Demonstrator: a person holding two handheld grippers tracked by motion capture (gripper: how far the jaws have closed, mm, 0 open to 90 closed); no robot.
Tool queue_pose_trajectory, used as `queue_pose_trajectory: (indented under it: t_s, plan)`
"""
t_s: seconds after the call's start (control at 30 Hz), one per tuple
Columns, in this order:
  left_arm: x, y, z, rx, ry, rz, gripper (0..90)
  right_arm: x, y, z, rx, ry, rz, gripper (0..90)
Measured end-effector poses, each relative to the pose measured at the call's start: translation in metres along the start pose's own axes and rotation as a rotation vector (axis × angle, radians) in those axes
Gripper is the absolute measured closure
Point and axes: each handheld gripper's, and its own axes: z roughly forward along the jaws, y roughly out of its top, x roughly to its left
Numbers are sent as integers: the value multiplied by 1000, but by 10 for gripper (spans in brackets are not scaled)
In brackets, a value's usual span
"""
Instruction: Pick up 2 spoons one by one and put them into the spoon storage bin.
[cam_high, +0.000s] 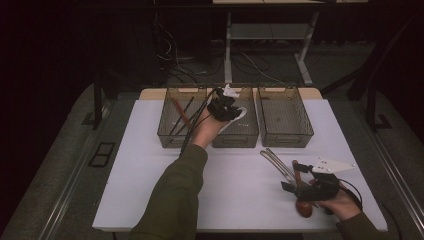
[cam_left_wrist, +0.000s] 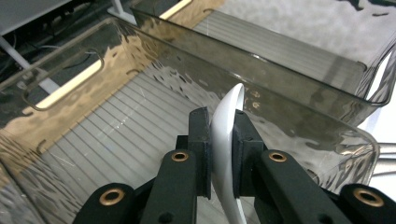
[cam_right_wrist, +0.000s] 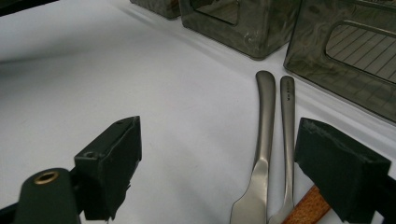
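High view: your left gripper (cam_high: 223, 106) hung over the middle bin (cam_high: 248, 136) of 3 smoky bins at the far side of the desk (cam_high: 150, 175), with a white spoon (cam_high: 237, 118) clamped in its jaws. The spoon sat above that bin's interior, not yet on its floor as far as I could tell. The left bin (cam_high: 167, 131) held dark sticks and a reddish one; the right bin (cam_high: 300, 132) looked bare. Your right gripper (cam_high: 305, 189) rested low at the near right of the desk, beside 2 metal utensils (cam_high: 278, 162) and a wooden-handled piece (cam_high: 301, 200). So the left hand was the one at the bins, the right the one nearest the remaining cutlery.

Left gripper view: the jaws were pinched narrow on the white spoon (cam_left_wrist: 225, 140), pads pressing both sides. The spoon's long axis ran along the jaws, its tip pointing ahead and down toward the ribbed floor of the bin (cam_left_wrist: 116, 140). The drop point lay straight ahead and below; my read is you only needed to lower and let go. This view gave the grip and the bin floor, which the high view blurred.

Right gripper view: the jaws stood wide with nothing between them. The 2 metal handles (cam_right_wrist: 275, 116) lay toward the right jaw, long axes running away from you toward the bins, an orange-brown wooden bit (cam_right_wrist: 308, 207) touching at the bottom. That lie was clearer here.
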Motion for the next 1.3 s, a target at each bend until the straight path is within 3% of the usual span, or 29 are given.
queue_pose_trajectory:
  t_s: [0.2, 0.3, 0.53, 0.9, 1.3]
  plan:
    - [0, -2, 4, 19, 5, -3, 787, 0, 0, -1, 1, 1, -3, 148]
    - [-1, -1, 3, 3, 8, -16, 700, 0, 0, 0, 0, 0, -4, 148]
    - [-1, 0, -1, -12, 0, -10, 610, 0, 0, 0, 2, 0, -3, 148]
    - [-7, -2, -25, -91, -76, -58, 486, 0, 0, 0, 6, 1, -3, 148]
    - [-17, -25, -60, -124, -123, -71, 369, 0, -1, 1, 10, 1, -3, 148]
